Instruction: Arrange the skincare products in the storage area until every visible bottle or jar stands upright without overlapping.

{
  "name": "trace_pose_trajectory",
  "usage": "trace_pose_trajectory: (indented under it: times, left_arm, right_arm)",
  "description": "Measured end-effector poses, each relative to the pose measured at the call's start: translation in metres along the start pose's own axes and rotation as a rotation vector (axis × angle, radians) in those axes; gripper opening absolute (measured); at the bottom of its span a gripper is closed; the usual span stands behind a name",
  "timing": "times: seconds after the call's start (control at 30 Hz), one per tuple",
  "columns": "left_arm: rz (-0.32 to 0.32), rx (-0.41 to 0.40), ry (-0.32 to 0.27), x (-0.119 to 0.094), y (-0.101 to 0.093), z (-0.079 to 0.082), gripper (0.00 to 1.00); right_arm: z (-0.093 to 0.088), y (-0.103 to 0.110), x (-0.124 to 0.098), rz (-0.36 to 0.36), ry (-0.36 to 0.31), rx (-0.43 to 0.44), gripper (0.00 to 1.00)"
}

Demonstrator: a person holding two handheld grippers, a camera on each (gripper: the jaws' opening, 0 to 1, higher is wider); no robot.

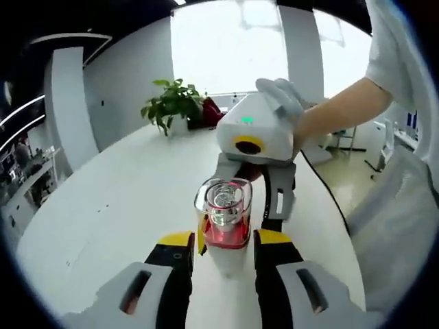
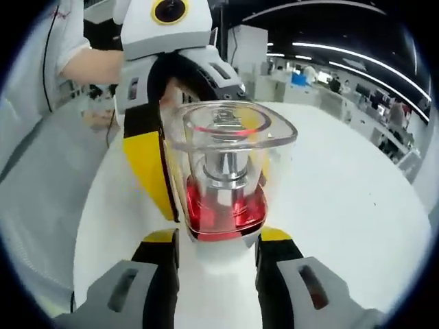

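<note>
White table point(image 1: 103, 205); red-based clear bottle point(image 1: 223, 219) standing upright.

The bottle point(image 2: 226, 171) looks like glossy clear plastic or glass, red-tinted at its base, with a shiny metallic collar inside; the bench point(image 1: 123, 199) is smooth matt white.

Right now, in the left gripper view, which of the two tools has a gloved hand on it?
The far one, the right tool, facing us across the bottle; a white glove grips its housing.
</note>
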State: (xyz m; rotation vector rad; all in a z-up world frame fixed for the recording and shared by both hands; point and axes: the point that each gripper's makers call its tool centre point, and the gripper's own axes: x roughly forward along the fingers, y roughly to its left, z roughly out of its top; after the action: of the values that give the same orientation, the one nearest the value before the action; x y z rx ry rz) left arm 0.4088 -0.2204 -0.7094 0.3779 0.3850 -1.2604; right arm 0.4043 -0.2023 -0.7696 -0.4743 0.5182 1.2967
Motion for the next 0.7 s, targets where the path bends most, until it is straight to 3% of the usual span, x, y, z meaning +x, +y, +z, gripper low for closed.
trace_pose_trajectory:
  times: [0.5,0.7]
  left_arm:
    - [0.108,-0.197,-0.055,-0.034,0.008,-0.005,0.39]
    - [0.162,-0.25,-0.056,-0.054,-0.005,-0.006,0.45]
  right_arm:
    - [0.009,0.004,-0.012,-0.103,-0.054,0.103,0.59]
    - [0.018,0.007,-0.019,-0.13,-0.081,0.146,0.65]
